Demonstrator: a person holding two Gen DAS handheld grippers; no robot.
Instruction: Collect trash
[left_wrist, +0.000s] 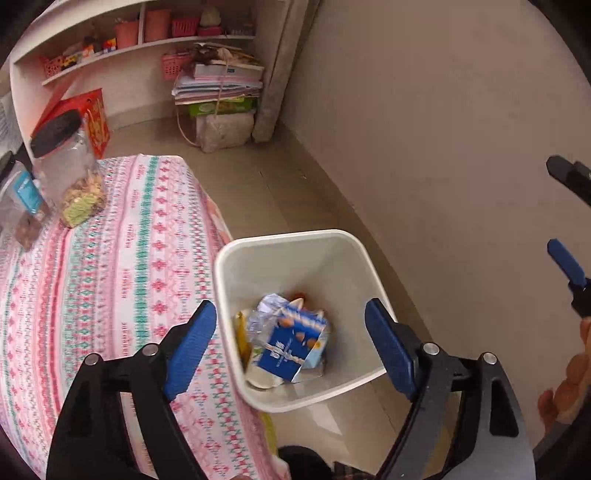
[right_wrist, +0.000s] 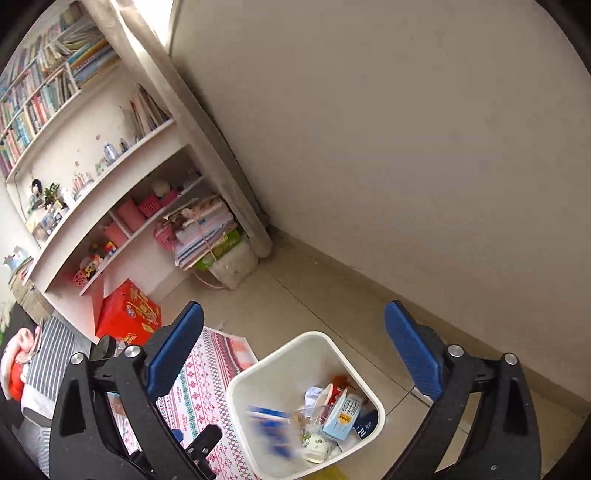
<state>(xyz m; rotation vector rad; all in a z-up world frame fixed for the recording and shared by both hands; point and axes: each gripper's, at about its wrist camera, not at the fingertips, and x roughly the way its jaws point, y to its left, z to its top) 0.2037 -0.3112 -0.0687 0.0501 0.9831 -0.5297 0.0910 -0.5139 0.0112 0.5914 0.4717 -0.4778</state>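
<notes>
Mostly done: blue carton (left_wrist: 291, 341) and wrappers sit in our white plastic bin (left_wrist: 258, 254). Left gripper (left_wrist: 291, 347) and right gripper (right_wrist: 295, 354) both gape empty; jars remain at ten o'clock on the patterned tablecloth (left_wrist: 110, 266).

Patterned tablecloth (left_wrist: 110, 258), snack jar (left_wrist: 70, 173), red box (right_wrist: 129, 314), bookshelves (right_wrist: 48, 92).

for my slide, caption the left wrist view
Open left claw above white bin holding a blue carton.
</notes>
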